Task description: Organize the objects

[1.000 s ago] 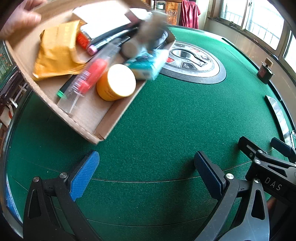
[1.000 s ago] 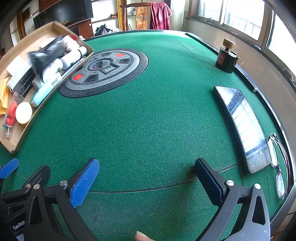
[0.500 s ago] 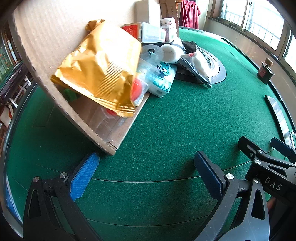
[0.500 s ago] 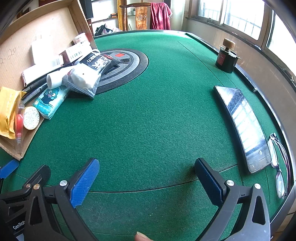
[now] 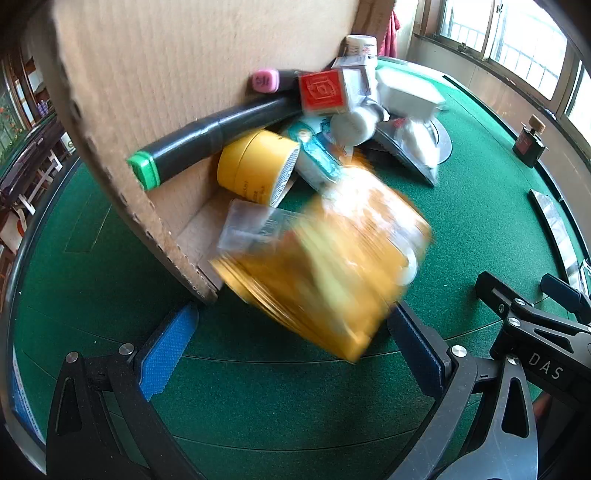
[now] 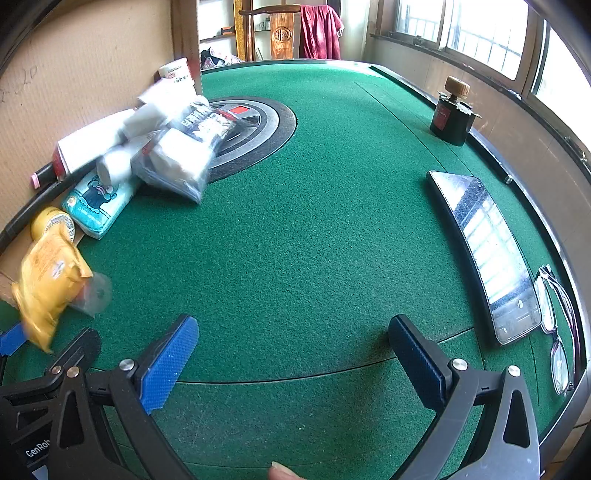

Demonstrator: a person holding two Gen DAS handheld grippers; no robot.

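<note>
Surface: green felt table (image 6: 314,229) with a round black-and-silver inlay (image 6: 266,133) toward its far side; windows run along the right wall.
Background: wooden chair (image 6: 280,33) with a red cloth (image 6: 319,31) draped on it, beyond the far edge.
Cardboard box (image 5: 177,74): tipped steeply on its side at the table's left edge, open face toward the felt, contents spilling out.
Yellow pouch (image 5: 325,266): motion-blurred, at the near-left edge of the spill, partly covering a clear packet (image 5: 247,221); in the left wrist view it lies between the left gripper's fingers but is not touched by them.
Yellow jar (image 5: 255,166): on its side at the box mouth, just beside the teal tissue pack (image 6: 98,203).
Black marker (image 5: 207,140): green-capped, leaning against the box wall; a pink-capped pen (image 5: 264,81) sits above it.
Spill on the inlay: clear bag of white items (image 6: 181,162), white tube (image 5: 354,125), red-and-white carton (image 5: 325,92), piled together.
Right edge of table: dark bottle (image 6: 452,114) with a tan cap, phone (image 6: 491,258) lying flat, eyeglasses (image 6: 557,328) just beside the phone.
Left gripper (image 5: 291,347): fingers spread wide, holding nothing.
Right gripper (image 6: 293,354): fingers spread wide over bare felt, holding nothing.
</note>
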